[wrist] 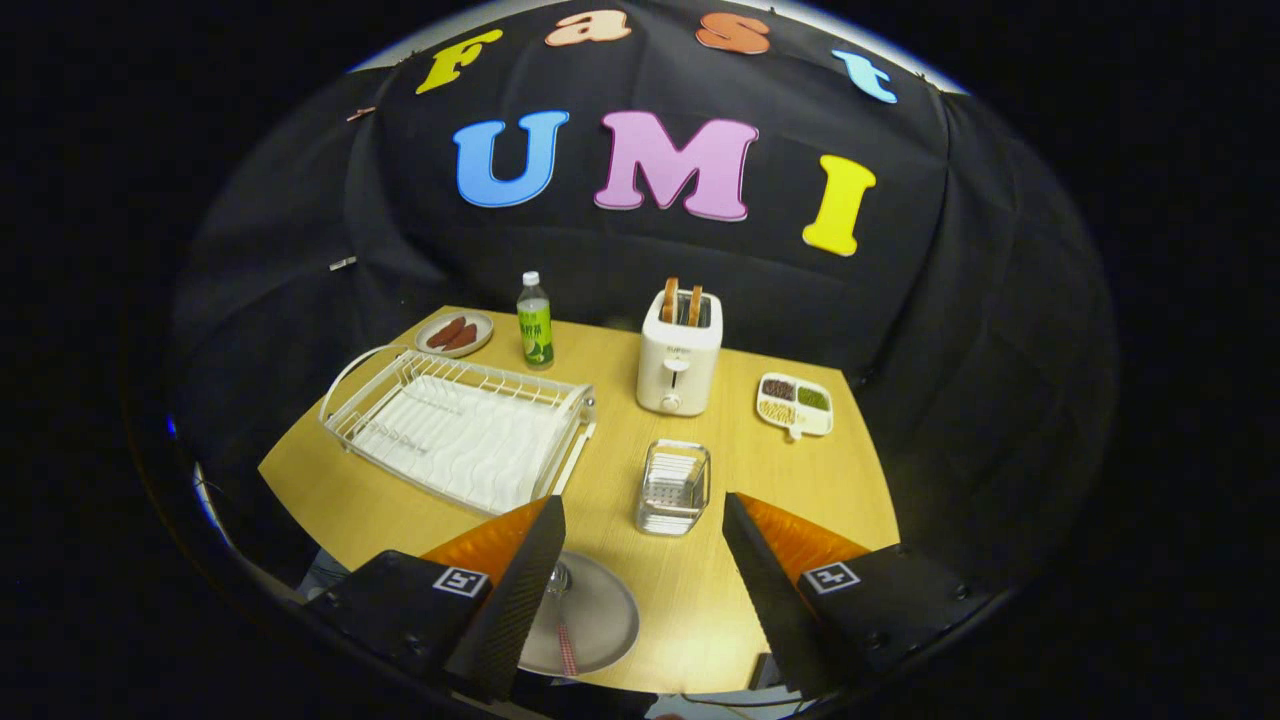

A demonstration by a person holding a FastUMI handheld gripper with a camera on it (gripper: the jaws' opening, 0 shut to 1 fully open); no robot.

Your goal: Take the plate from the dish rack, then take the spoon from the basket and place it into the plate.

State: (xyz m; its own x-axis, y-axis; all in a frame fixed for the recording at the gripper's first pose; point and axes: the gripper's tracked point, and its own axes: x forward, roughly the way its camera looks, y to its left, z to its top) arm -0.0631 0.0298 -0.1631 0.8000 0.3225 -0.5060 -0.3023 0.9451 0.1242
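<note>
A grey plate (598,618) lies flat on the wooden table (690,600) just inside my left finger, partly hidden by it. A spoon (562,610) rests in the plate, its metal bowl near the finger and its striped handle pointing toward me. The white wire dish rack (460,428) stands beyond the left finger with nothing in its slots. The small metal basket (673,487) sits just ahead, between the fingers' lines. My gripper (640,520) is open above the table with nothing between its fingers (520,590).
A white toaster (679,352) with two slices stands behind the basket. A green bottle (535,322) and a small plate of sausages (454,333) sit at the far left. A divided dish of grains (795,404) lies at the right.
</note>
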